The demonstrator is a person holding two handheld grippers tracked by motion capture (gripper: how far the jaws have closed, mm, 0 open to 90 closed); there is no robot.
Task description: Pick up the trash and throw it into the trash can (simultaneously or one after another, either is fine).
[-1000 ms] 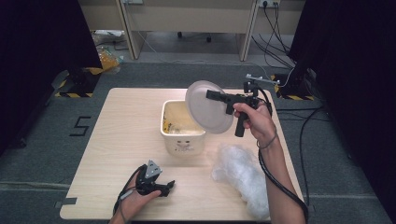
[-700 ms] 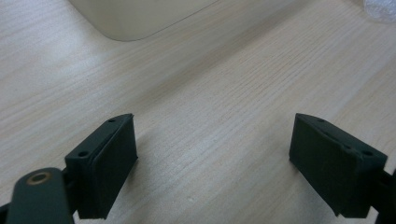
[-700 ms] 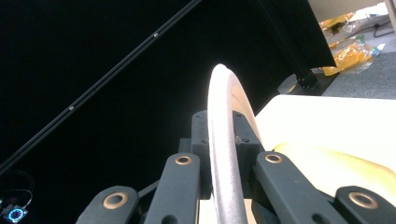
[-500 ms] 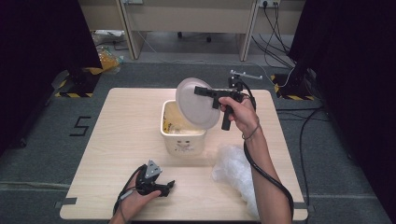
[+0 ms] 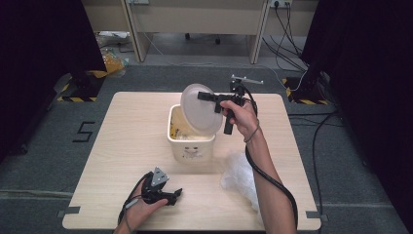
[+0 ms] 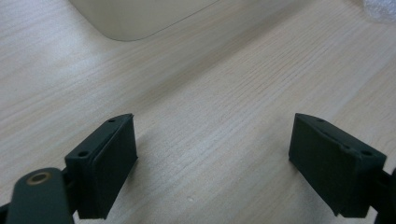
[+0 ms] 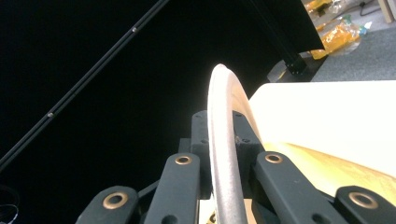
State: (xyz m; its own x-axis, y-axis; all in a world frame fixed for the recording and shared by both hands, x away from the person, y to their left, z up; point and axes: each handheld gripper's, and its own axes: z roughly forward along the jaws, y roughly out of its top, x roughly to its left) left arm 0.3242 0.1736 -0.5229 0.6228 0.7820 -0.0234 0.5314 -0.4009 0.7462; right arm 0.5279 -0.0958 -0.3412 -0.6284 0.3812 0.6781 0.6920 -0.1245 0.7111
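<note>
High view. A pale wooden surface (image 5: 122, 146) carries a cream square tub (image 5: 191, 141) near its centre, open at the top, with yellowish contents visible inside. The right gripper (image 5: 207, 96), held in the person's right hand (image 5: 238, 113) above the tub's far right corner, is clamped on the rim of a round white lid (image 5: 198, 109); the lid is tilted on edge, its lower part overlapping the tub's mouth. A crumpled sheet of clear plastic wrap (image 5: 238, 179) lies on the surface to the right of the tub, beside the right forearm. The left gripper (image 5: 174, 194) rests on the surface near the front edge, well apart from the tub, held by the left hand (image 5: 139, 209), a grey three-cornered plate on top.

Left gripper view. The two black jaws stand wide apart with nothing between them, just above the bare wood grain. The rounded base of the tub (image 6: 135, 16) appears at the top, and a corner of the plastic wrap (image 6: 380, 9) at the upper right.

Right gripper view. The jaws are closed on the lid (image 7: 223, 140), seen edge-on as a white curved rim rising between them. Behind it lie the pale surface (image 7: 327, 116) and a dark backdrop.
</note>
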